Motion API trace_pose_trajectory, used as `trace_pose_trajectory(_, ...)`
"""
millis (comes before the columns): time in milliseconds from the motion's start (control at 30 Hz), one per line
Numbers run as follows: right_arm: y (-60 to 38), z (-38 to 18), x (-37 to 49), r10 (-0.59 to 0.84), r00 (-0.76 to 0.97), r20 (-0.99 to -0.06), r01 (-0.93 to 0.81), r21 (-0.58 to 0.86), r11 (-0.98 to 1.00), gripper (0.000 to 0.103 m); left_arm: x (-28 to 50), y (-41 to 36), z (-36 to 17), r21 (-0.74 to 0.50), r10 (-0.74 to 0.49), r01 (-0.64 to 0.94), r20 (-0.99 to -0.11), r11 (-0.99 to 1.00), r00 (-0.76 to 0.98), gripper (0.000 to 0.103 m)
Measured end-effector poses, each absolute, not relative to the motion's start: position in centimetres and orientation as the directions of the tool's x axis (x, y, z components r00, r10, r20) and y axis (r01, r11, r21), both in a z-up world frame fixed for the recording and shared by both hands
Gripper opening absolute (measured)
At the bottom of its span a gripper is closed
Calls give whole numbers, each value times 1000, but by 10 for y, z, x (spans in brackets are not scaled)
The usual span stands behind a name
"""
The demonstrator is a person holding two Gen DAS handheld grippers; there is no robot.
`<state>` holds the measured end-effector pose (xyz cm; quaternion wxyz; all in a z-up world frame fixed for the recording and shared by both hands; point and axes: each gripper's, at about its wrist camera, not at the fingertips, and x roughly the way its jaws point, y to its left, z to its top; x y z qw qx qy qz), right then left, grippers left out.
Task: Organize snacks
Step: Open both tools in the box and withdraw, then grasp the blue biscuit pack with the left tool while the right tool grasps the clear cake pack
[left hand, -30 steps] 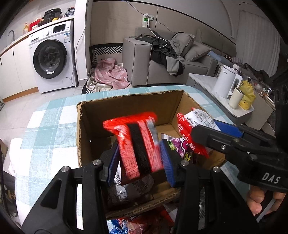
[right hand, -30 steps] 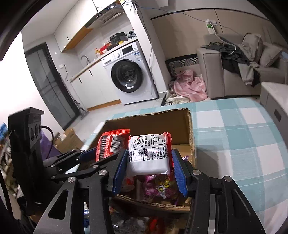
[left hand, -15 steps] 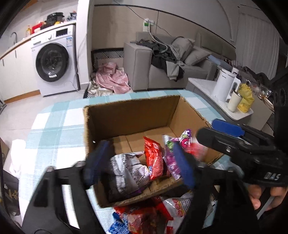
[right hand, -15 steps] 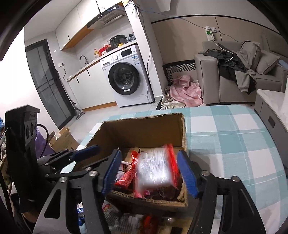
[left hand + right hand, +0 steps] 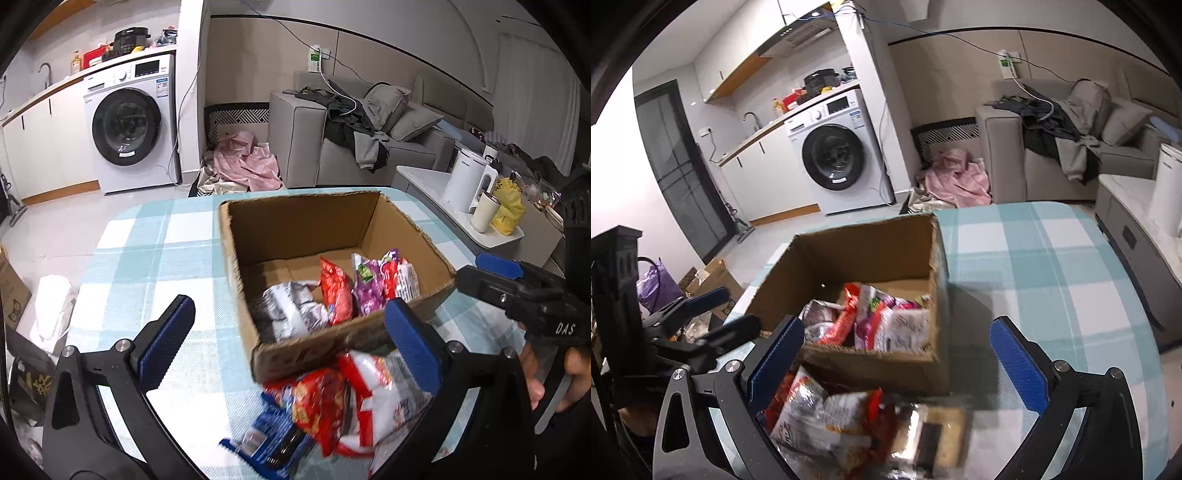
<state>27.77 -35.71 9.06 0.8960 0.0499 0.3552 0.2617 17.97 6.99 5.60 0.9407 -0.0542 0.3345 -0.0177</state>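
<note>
Both tongs, left and right, are opening empty, their packets now in the box, leaving loose snacks at its near edge.

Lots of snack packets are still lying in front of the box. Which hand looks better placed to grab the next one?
Probably the left gripper: its empty, opening jaws frame the loose snack packets before the cardboard box. The right gripper is also empty and opening, but its packets sit off to one side.

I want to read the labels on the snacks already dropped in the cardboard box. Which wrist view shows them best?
The left wrist view: the packets in the cardboard box lie in a sharp, unblocked row. The right wrist view shows the same packets bunched together, partly hidden behind the near wall.
</note>
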Motion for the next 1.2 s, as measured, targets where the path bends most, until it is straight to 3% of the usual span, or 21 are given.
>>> trace_pose_trajectory(467,-357,82,243,483,558,-675,-453,240,859,103,141,79,49,-80,-33,-25,-654,996,756,102)
trace_pose_trajectory(1200,-373,32,242,385,509,-770,-392,191,900,103,131,92,-17,-66,-17,-51,-757,996,653,102)
